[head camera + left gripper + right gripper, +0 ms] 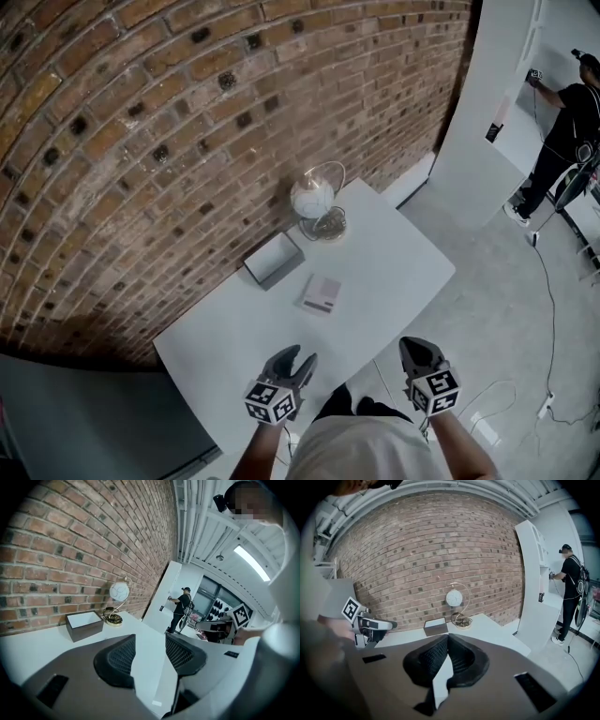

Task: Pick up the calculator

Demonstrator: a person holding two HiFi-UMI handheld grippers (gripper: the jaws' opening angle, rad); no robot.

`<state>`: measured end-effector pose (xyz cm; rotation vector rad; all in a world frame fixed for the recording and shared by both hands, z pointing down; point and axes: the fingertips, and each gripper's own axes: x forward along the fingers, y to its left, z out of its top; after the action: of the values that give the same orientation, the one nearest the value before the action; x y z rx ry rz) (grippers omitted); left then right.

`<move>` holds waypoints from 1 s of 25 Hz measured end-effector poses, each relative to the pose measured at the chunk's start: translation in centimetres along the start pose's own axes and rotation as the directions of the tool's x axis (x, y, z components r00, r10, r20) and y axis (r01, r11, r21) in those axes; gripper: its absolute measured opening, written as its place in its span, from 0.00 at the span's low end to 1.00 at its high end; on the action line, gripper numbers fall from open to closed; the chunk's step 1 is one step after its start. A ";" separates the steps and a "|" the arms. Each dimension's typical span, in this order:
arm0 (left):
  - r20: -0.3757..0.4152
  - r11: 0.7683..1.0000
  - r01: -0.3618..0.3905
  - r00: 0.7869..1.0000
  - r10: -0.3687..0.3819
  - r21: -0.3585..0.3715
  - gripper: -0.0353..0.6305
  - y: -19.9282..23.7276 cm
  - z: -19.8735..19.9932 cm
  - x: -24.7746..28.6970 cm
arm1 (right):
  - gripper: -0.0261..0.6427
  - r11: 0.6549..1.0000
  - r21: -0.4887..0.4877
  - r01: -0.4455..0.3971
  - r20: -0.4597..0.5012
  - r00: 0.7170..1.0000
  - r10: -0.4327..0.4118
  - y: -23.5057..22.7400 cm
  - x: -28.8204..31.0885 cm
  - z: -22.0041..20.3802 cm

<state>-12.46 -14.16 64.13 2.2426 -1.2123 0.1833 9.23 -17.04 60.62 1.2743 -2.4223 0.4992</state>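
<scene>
- A dark, shallow rectangular box with a white top sits on the white tabletop towards the brick wall. A push that sends the calculator skating could jam it against this box.
- The left gripper hangs over the near edge of the table. Its jaws stand well apart with nothing between them, so it looks the likelier one to make the pick.
- The small, flat, pale pink-grey calculator lies face up in the middle of the table. It is just right of the box, apart from it, and beyond both grippers. It is thin and lies flush on a smooth top. A shallow approach could ride over it or shove it forward instead of getting a jaw under an edge.
- A white globe ornament on a gold wire ring and base stands behind the calculator near the wall. It looks top-heavy, so an overshoot could knock it over.
- The right gripper hovers off the table's near right corner. Its jaw tips are pressed together on nothing. It would only bat the calculator away unless it spread first.
</scene>
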 end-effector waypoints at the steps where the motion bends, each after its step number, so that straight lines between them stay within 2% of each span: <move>1: -0.009 1.000 0.003 1.000 -0.003 -0.011 0.38 0.6 -0.1 0.3 | 0.06 1.000 0.002 0.007 -0.009 1.000 -0.007 0.1 0.5 -0.1; 7: -0.052 0.997 0.017 0.998 -0.021 -0.076 0.38 3.4 -0.5 2.7 | 0.06 1.000 0.009 0.013 -0.057 0.998 -0.013 0.6 3.6 0.2; 17: -0.130 0.981 0.001 0.991 -0.027 -0.194 0.42 6.6 -3.6 7.8 | 0.06 1.000 0.012 -0.023 -0.121 0.992 0.024 -0.7 8.8 -0.2; 21: -0.159 0.964 -0.053 0.987 0.012 -0.259 0.43 8.6 -5.4 10.2 | 0.06 0.998 0.013 -0.060 -0.153 0.986 0.061 -1.5 10.6 -0.5; 25: -0.192 0.931 -0.125 0.980 0.060 -0.344 0.46 10.7 -7.6 12.9 | 0.06 0.996 0.001 -0.094 -0.178 0.980 0.093 -2.7 12.3 -0.1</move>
<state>-12.50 -23.86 79.79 1.8186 -1.1529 0.1815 4.98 -27.14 66.86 1.0679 -2.3396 0.6029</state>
